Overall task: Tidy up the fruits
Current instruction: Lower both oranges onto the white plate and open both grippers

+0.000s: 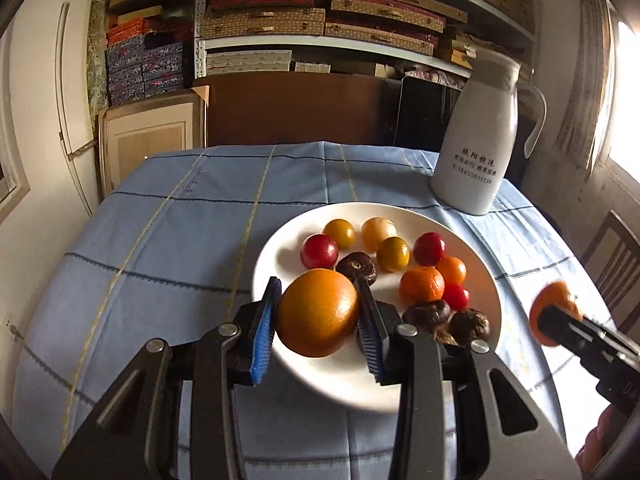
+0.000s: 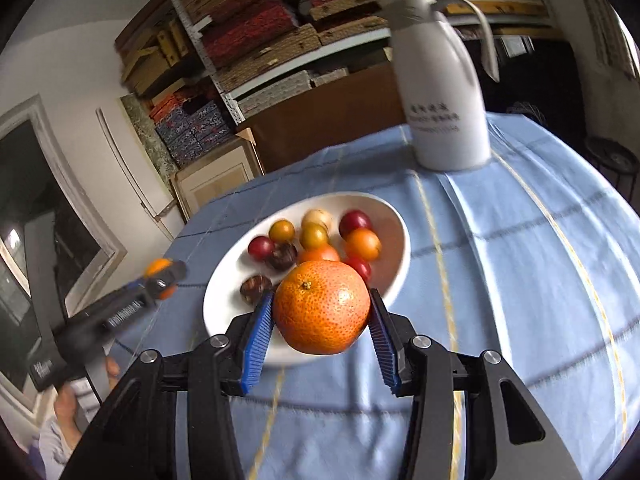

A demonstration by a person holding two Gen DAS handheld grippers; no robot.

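Got a fruit in each hand right now. My left gripper (image 1: 320,312) is pinching a smooth orange (image 1: 318,312) over the near rim of the white plate (image 1: 280,248); my right gripper (image 2: 322,314) is clamped on a pitted mandarin (image 2: 322,306) at the plate's near edge. I'd lower each into a bare patch, clear of the cherry tomatoes (image 1: 319,251) and chestnuts (image 1: 426,315), then loosen gently so nothing rolls. Both tools point forward, tipped slightly down, right one well off to the side.

Jug (image 1: 476,136) stands behind fruit-filled plate (image 1: 280,248) on tablecloth (image 1: 160,240).
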